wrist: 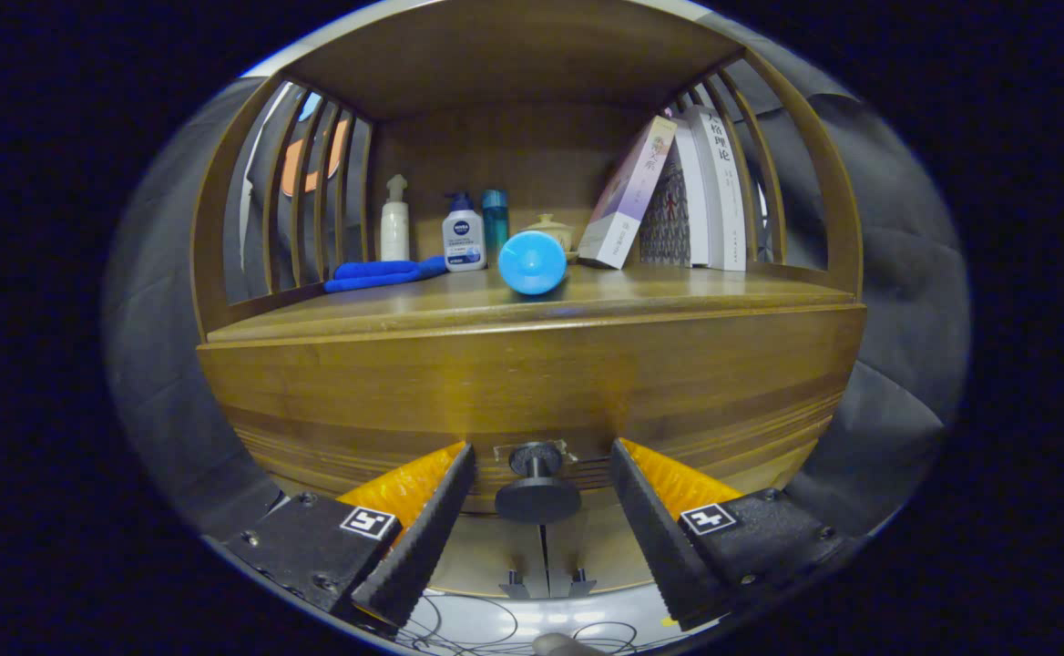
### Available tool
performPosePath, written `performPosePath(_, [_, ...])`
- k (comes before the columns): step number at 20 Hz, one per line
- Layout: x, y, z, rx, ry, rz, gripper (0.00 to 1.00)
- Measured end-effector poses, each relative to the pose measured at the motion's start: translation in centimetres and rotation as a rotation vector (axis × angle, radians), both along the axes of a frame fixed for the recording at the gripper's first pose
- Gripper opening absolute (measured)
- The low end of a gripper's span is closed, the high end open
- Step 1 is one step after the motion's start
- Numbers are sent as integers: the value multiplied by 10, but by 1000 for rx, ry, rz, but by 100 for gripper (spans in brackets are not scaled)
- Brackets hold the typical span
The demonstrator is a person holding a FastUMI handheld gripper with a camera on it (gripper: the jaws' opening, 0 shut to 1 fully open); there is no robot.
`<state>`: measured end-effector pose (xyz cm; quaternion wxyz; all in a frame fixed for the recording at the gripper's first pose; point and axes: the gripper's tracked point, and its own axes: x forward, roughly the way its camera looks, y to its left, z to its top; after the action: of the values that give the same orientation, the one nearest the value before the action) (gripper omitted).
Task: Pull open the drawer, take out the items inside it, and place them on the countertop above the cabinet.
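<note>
Drawer front (532, 401): flush with the cabinet from what I can see, its round knob (537, 487) sitting between my fingers, clear of both. Gripper (539, 465): fingers spread wide, holding nothing, one on each side of the knob. Countertop (678, 287) above: carries a blue cylinder (532, 262) lying near the front edge, a blue cloth (382, 272), bottles (464, 232), a small lidded pot (550, 230) and leaning books (678, 196). Whether the drawer holds anything I cannot tell; this fits a drawer yet to be emptied or one closed again. Risk noted: closing off-centre would let the small knob slip free, and a jolt could roll the cylinder off.
</note>
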<state>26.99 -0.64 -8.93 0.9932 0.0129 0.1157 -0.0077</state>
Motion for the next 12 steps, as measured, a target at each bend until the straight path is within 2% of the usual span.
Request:
performPosePath(6, [-9, -3, 5, -12, 21, -1, 99])
performPosePath(12, [-85, 2, 34, -32, -62, 15, 99])
